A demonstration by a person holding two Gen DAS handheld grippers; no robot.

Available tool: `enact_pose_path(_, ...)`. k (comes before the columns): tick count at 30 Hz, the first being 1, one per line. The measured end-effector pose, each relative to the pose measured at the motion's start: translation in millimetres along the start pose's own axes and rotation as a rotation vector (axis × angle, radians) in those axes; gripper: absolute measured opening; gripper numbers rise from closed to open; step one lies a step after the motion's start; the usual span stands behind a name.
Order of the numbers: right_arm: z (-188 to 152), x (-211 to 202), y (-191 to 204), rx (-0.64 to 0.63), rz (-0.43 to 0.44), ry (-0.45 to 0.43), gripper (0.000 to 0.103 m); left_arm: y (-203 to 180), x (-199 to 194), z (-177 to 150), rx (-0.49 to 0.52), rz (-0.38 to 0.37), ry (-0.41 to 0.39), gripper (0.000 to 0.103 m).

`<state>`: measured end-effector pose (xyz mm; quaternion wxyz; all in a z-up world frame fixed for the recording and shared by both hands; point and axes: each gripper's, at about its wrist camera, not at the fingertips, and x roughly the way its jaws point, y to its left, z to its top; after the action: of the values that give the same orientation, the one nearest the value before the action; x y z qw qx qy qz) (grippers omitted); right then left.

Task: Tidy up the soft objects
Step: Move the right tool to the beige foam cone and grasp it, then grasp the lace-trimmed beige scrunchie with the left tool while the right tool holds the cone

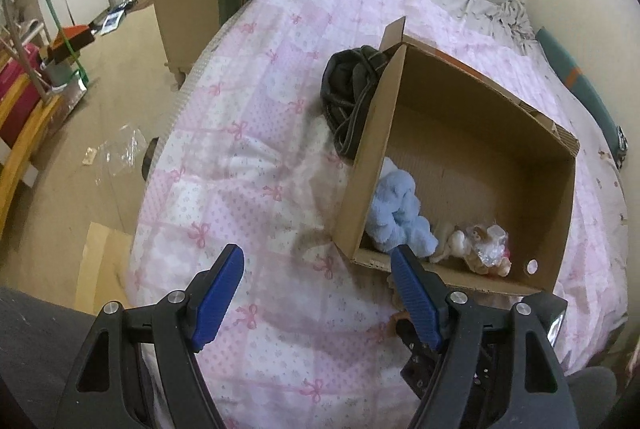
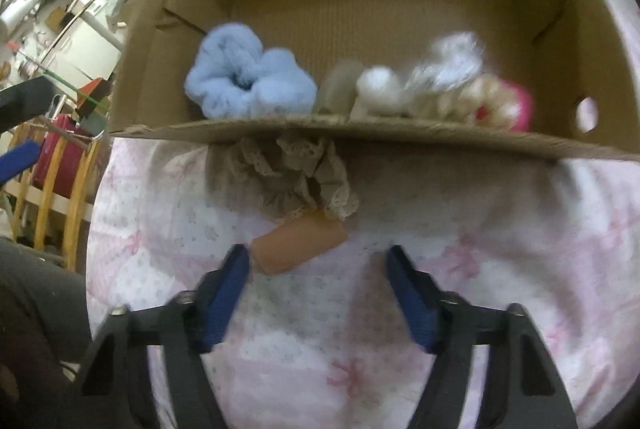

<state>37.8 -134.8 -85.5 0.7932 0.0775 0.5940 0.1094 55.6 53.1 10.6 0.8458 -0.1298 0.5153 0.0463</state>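
Observation:
An open cardboard box [image 1: 472, 97] [image 2: 360, 137] lies on a pink quilted bed [image 1: 256, 133]. Inside it are a fluffy blue scrunchie [image 1: 396, 213] [image 2: 248, 85], a white pom-pom piece [image 2: 378, 93], crinkly cream pieces [image 1: 480, 245] and something pink [image 2: 520, 109]. Outside the box's near wall, a beige lace scrunchie [image 2: 296, 177] and a tan rolled piece [image 2: 300, 245] rest on the quilt. My right gripper [image 2: 318, 257] hangs open just over the tan piece, whose end sits by the left fingertip; the pads do not press it. My left gripper [image 1: 316, 261] is open and empty near the box's corner.
A dark bundle of fabric with straps [image 1: 352, 93] lies against the box's left wall. The bed's edge drops to a floor [image 1: 108, 117] with plastic wrap, cardboard and a wooden rack [image 2: 52, 189]. A cardboard carton [image 1: 188, 13] stands beside the bed.

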Motion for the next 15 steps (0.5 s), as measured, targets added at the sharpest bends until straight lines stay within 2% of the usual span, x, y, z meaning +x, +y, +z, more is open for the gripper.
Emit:
enact_pose_path(1,1.0,2.9,0.5,0.001,0.000,0.002,0.050,0.4,0.5,-0.2,-0.003,-0.001,0.002,0.074)
enact_pose_path(2,1.9,4.2,1.4,-0.003,0.007,0.000,0.039,0.1,0.8,-0.4,-0.005,-0.002,0.003,0.074)
enact_pose_path(3,2.5,4.8,2.6,-0.011,0.017,0.005,0.023,-0.5,1.5,-0.7,-0.004,-0.003,0.004,0.074)
enact_pose_path(5,2.3,6.1,6.3,-0.032,0.037,0.028,0.005,-1.9,2.6,-1.7,0.004,0.001,0.003,0.074)
enact_pose_path(11,-7.1,-15.8,-0.6,0.016,0.087,0.075,0.005,-4.1,10.6,-8.4,0.023,0.003,0.031,0.074)
enact_pose_path(15,-11.6,-55.5,-6.9,0.004,0.108,0.042,0.005,-9.4,21.2,-19.7,0.022,-0.049,0.061,0.074)
